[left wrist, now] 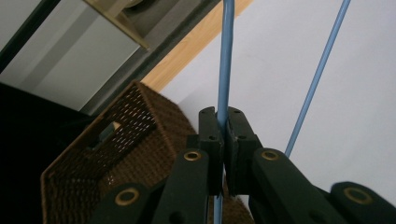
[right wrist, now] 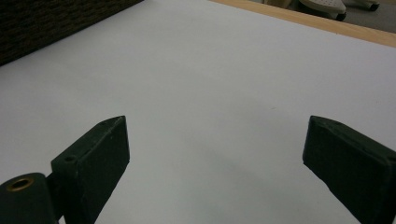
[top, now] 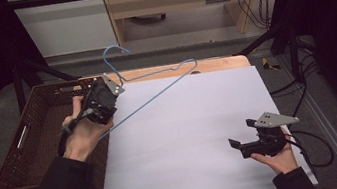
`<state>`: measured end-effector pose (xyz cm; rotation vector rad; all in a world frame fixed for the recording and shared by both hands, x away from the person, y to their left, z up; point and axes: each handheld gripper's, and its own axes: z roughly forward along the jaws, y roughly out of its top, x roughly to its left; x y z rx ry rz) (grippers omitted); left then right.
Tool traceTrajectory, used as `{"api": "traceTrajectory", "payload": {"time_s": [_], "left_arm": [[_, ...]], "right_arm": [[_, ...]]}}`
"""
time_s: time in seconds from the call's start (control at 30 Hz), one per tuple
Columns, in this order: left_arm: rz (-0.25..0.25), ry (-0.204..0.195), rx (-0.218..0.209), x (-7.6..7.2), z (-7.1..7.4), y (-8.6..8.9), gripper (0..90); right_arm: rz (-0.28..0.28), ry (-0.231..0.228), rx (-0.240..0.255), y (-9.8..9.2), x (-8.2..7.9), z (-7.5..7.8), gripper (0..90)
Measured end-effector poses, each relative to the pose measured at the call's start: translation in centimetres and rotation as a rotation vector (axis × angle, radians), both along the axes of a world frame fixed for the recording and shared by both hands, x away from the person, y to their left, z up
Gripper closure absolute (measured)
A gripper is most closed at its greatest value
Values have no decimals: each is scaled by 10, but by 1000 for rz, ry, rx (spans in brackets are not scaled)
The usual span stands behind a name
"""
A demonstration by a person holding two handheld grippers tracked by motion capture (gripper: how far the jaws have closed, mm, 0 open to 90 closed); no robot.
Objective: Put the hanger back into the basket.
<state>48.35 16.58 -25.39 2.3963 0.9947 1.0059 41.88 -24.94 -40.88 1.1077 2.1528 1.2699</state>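
A light blue wire hanger [top: 158,88] hangs in the air over the left part of the white table top [top: 203,135], its hook [top: 112,55] pointing up and back. My left gripper [top: 105,91] is shut on one thin bar of the hanger [left wrist: 224,74], and the pads pinch the wire between them. A second bar of the same hanger [left wrist: 317,74] runs past on the right of the jaws. My right gripper [top: 240,134] rests low at the front right of the table, open, with only bare white surface [right wrist: 215,93] between its two jaws.
A brown woven basket [top: 27,141] stands off the table's left edge, just below and beside my left hand; its wall [left wrist: 116,149] is close under the left jaws. A wooden table edge [top: 212,63] runs along the back. Black cables [top: 310,144] lie at the right.
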Motion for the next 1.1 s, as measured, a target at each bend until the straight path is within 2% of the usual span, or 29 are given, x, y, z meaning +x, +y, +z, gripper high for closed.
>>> {"api": "traceTrajectory", "payload": {"time_s": [0.27,0.47,0.77,0.9,1.03,1.07,1.1], "left_arm": [[98,-10,-5,3,11,38,869],[158,-7,-8,6,13,64,869],[235,-9,4,9,11,95,869],[276,2,0,9,8,114,869],[301,11,5,9,5,126,869],[316,24,14,9,4,133,869],[331,21,8,9,1,137,869]], "right_arm": [[-5,5,3,2,0,-1,69],[-6,1,3,1,0,-1,68],[1,3,-6,1,0,-2,68],[1,7,-7,1,0,-2,68],[1,8,-11,2,1,-2,68],[3,6,-11,2,1,-2,68],[3,6,-11,2,1,-2,68]]}}
